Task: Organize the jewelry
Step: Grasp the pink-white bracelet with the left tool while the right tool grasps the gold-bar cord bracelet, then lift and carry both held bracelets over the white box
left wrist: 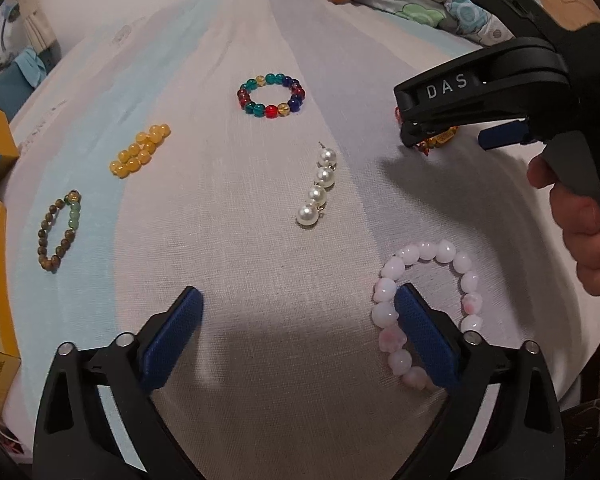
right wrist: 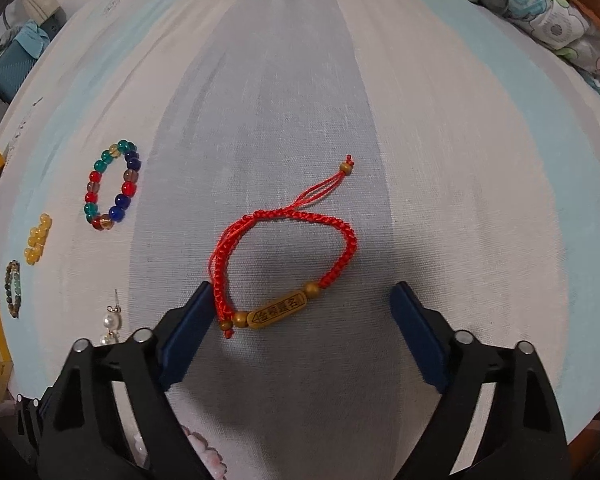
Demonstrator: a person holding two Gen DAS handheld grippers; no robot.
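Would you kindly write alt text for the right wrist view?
The open right hand-held gripper sits low over a red cord bracelet with an engraved wooden bead, lying on a striped cloth. A multicolored bead bracelet lies farther left.

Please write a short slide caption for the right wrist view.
Open right gripper poised around a red cord bracelet on striped cloth.

red cord bracelet: mostly hidden behind right gripper | pearl earring: partly hidden
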